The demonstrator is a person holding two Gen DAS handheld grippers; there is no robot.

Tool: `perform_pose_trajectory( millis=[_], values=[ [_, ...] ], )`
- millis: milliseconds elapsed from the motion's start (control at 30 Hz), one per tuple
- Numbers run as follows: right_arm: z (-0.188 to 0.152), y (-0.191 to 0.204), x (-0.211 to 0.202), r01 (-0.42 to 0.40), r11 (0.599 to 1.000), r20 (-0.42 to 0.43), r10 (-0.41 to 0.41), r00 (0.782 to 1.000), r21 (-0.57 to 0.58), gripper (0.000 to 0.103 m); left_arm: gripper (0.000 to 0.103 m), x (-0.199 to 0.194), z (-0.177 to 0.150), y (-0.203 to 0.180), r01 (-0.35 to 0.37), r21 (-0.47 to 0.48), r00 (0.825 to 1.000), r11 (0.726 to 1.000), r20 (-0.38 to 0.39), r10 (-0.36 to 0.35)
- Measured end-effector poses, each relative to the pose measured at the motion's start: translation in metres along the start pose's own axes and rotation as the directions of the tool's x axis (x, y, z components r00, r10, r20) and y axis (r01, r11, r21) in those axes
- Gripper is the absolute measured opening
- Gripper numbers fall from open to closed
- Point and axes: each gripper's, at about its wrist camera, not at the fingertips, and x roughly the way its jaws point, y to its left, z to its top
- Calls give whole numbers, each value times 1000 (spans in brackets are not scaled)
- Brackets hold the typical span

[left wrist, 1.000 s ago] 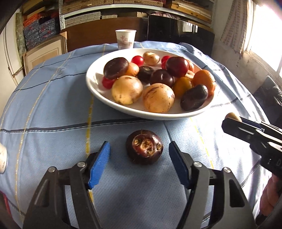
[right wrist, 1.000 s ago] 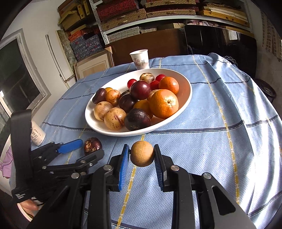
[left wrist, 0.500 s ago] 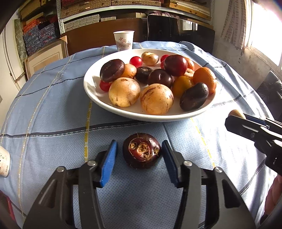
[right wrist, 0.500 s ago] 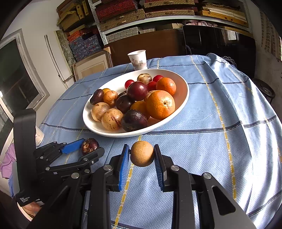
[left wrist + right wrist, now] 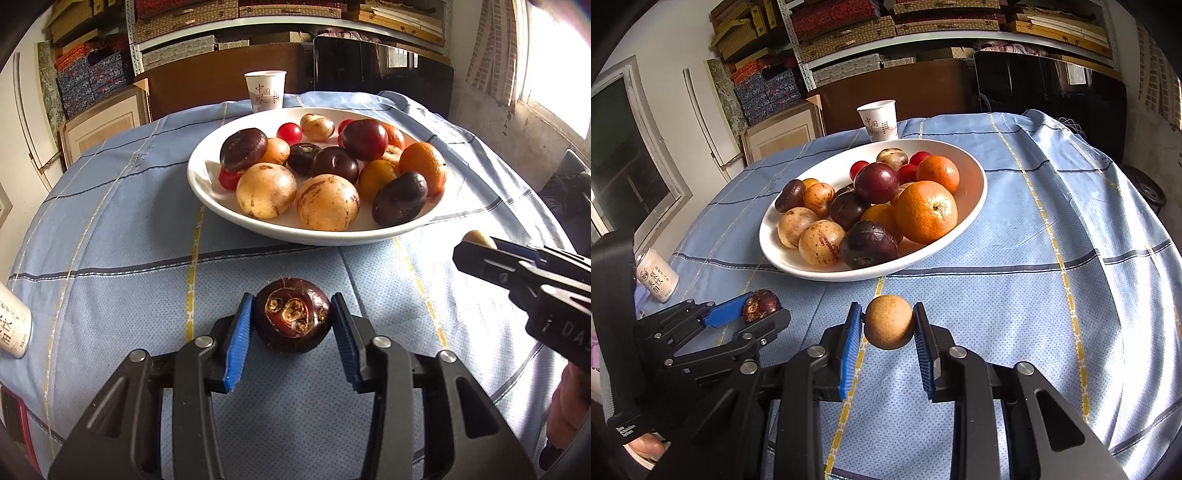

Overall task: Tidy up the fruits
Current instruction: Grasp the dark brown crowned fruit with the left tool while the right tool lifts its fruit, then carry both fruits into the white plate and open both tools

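Blue pads of the left gripper [image 5: 291, 325] flank a dark purple fruit [image 5: 293, 319] that sits on the cloth-covered surface [image 5: 110, 229]; the jaws are closing, and the pads look to be just at the fruit's sides, though whether they press yet I cannot tell. The gripper tilts steeply down toward the cloth. The right gripper [image 5: 888, 326] points down at a similar slant, its jaws clamped on a small tan round fruit [image 5: 888, 322] held clear above the cloth. A bit of a hand [image 5: 646, 445] shows behind the left gripper's body.

A white bowl [image 5: 295, 232] heaped with oranges, plums, tomatoes and pale speckled fruits stands near the middle of the surface, just beyond both grippers. A paper cup [image 5: 878, 120] stands at the far edge, behind the bowl. A can [image 5: 657, 275] lies near the left edge. Between the bowl's near rim and the grippers runs a bare strip of cloth; toward the right edge the cloth is bare and wide. The two grippers sit side by side, near each other but apart.
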Motion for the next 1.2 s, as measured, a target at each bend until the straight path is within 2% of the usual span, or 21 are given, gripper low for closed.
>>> perform_pose_trajectory(
  millis=[133,233,367,500,633,733,833,1000,1167,1200],
  values=[
    [-3,3,-5,-23,1000,8,23,1000,-18,29,42,-17,-6,3,11,-19,1000,1000,20,-10],
    [-2,7,-16,-83,996,25,83,996,-22,29,42,-40,-2,6,33,-25,997,999,67,-31],
    [18,12,-40,-121,992,116,125,985,-40,29,42,-66,23,16,79,-39,990,996,121,-74],
    [52,13,-47,-94,994,178,104,979,-61,28,42,-73,64,18,35,-29,985,999,169,-30],
    [92,4,-27,-103,994,173,105,979,-18,28,41,-51,110,19,20,-47,988,999,152,-12],
    [116,-5,0,-77,997,143,74,987,18,28,42,-21,138,23,-15,-71,993,997,116,23],
    [131,-12,27,-74,996,96,69,993,48,28,41,11,159,29,-15,-91,997,996,72,22],
    [143,-15,61,-63,997,44,60,997,54,29,41,48,176,35,-42,-95,999,995,29,45],
    [147,-10,74,-67,998,29,66,997,22,30,42,62,179,39,-50,-100,999,994,16,52],
    [147,-9,74,-66,998,32,65,997,16,36,52,61,179,39,-58,-105,998,993,16,60]
  ],
)
